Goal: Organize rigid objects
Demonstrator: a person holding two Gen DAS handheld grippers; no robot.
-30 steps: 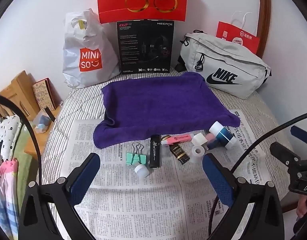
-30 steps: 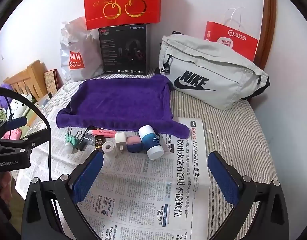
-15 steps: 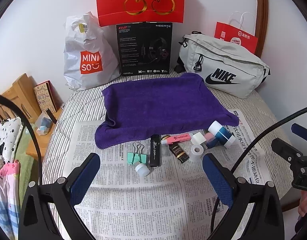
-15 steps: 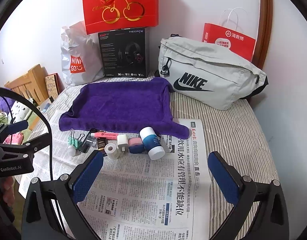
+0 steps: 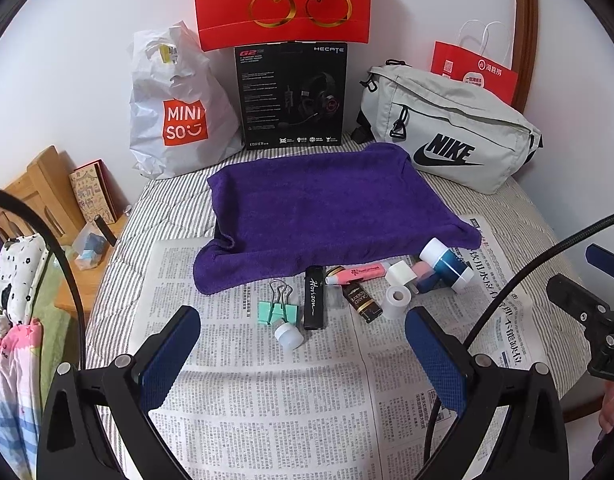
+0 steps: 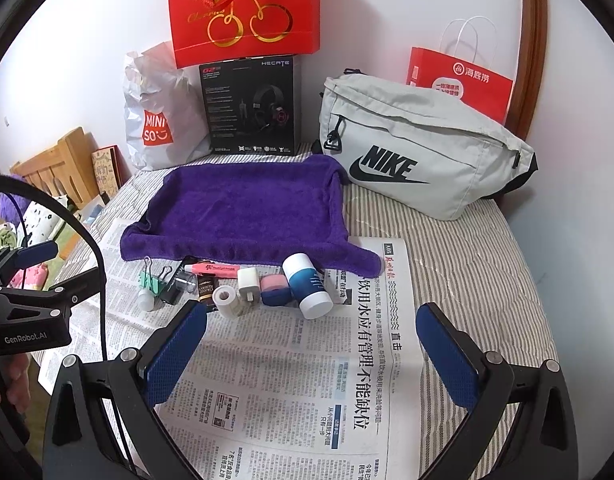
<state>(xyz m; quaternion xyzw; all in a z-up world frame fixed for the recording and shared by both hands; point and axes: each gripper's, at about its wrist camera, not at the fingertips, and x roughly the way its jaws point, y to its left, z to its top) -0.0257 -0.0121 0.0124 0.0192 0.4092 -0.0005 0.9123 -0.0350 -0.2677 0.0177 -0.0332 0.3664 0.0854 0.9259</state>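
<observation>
Small objects lie in a row on newspaper (image 5: 267, 400) in front of a purple towel (image 5: 327, 208): a green binder clip (image 5: 277, 310), a small white jar (image 5: 289, 335), a black Horizon tube (image 5: 315, 298), a pink highlighter (image 5: 357, 273), a dark sachet (image 5: 363, 299), a white tape roll (image 5: 395, 301), a white charger (image 6: 249, 282), a pink and blue case (image 6: 275, 290) and a blue and white bottle (image 6: 309, 286). My left gripper (image 5: 303, 352) is open and empty, just short of the jar. My right gripper (image 6: 311, 344) is open and empty, short of the bottle.
Against the wall stand a Miniso bag (image 5: 179, 116), a black headset box (image 5: 293, 96), a red cherry bag (image 5: 283, 0), a grey Nike bag (image 6: 419, 152) and a red paper bag (image 6: 463, 80). A wooden nightstand (image 5: 47, 196) stands at the left bed edge.
Both grippers have drawn back and risen slightly, so the row of objects sits a little farther off. Both stay open; no object has moved.
</observation>
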